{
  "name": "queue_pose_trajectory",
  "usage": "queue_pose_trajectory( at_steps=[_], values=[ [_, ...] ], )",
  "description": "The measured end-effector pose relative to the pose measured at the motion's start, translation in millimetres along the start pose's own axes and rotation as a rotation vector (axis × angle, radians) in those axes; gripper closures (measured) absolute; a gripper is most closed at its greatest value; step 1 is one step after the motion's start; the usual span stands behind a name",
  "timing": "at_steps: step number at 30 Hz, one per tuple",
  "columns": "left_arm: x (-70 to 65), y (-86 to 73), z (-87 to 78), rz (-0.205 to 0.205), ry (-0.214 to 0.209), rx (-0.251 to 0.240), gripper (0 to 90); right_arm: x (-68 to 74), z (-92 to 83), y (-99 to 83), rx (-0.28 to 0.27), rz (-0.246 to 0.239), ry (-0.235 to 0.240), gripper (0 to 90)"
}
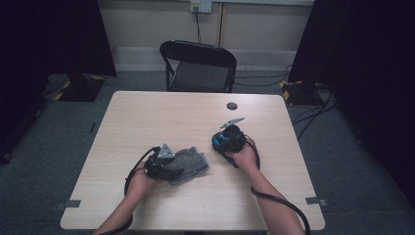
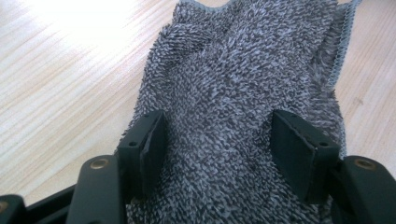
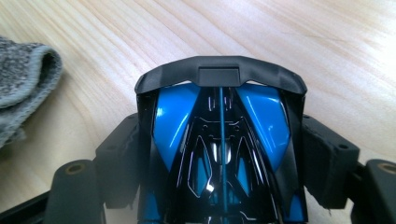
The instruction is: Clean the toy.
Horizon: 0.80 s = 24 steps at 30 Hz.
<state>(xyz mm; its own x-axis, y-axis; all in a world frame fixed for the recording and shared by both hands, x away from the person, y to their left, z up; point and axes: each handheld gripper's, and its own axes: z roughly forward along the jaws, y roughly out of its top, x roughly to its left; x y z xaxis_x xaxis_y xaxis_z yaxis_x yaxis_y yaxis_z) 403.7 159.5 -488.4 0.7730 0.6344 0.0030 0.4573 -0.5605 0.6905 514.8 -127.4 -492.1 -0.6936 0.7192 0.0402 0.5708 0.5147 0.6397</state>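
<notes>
Lying rumpled on the wooden table, the grey towel sits near the front edge, left of centre. The left gripper rests on the towel, jaws spread wide, cloth between them but not pinched. Just right of the towel, the right gripper is clamped on a blue-and-black toy car. Bare tabletop extends beyond the towel to the far edge.

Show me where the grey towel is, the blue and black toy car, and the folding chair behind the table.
grey towel (image 2: pixel 243 84), left gripper view, middle of its fuzzy surface.
blue and black toy car (image 3: pixel 264 116), right gripper view, on its blue body panel.
folding chair (image 1: pixel 200 76), high view, on its black seat.
</notes>
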Motion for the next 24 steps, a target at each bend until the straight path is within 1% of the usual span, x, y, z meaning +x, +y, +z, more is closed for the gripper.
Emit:
queue_pose_trajectory(
  at_steps=[2,3,4,6,8,11,14,20,23,24],
  values=[
    [0.0,0.7,-0.1,0.005,0.003,0.006,36.2,-0.1,-3.4,-0.7,-0.014,0.001,0.004,25.6],
    [-0.1,1.0,-0.2,0.007,0.003,0.008,36.2,0.1,-5.4,-1.1,-0.02,0.007,0.002,25.6],
    [-0.1,1.0,-0.1,0.007,0.003,0.007,36.2,-0.4,-7.3,-1.6,-0.027,0.015,0.011,25.6],
    [-0.1,1.0,-0.1,0.006,0.003,0.007,36.2,-0.2,-12.5,-2.8,-0.055,0.027,0.021,25.6],
    [-0.1,1.3,0.1,0.004,0.003,0.003,36.1,-0.5,-16.0,-3.2,-0.07,0.039,0.04,25.6],
    [-0.3,1.8,0.1,0.003,0.004,0.006,35.6,0.0,-25.9,-4.0,-0.104,0.036,0.044,25.7],
    [-0.5,2.0,0.1,-0.001,0.006,0.009,35.6,-1.6,-34.4,-5.3,-0.138,0.055,0.057,25.7],
    [-0.5,2.3,0.3,-0.004,0.007,0.013,34.6,-1.8,-47.5,-7.1,-0.181,0.057,0.075,25.7],
    [-0.6,2.0,1.1,-0.013,0.009,0.01,34.1,-0.6,-51.0,-6.8,-0.188,0.053,0.083,25.7],
    [-0.8,2.2,1.6,-0.023,0.01,0.017,34.2,2.1,-55.5,-6.9,-0.2,0.047,0.094,25.7]
  ],
)
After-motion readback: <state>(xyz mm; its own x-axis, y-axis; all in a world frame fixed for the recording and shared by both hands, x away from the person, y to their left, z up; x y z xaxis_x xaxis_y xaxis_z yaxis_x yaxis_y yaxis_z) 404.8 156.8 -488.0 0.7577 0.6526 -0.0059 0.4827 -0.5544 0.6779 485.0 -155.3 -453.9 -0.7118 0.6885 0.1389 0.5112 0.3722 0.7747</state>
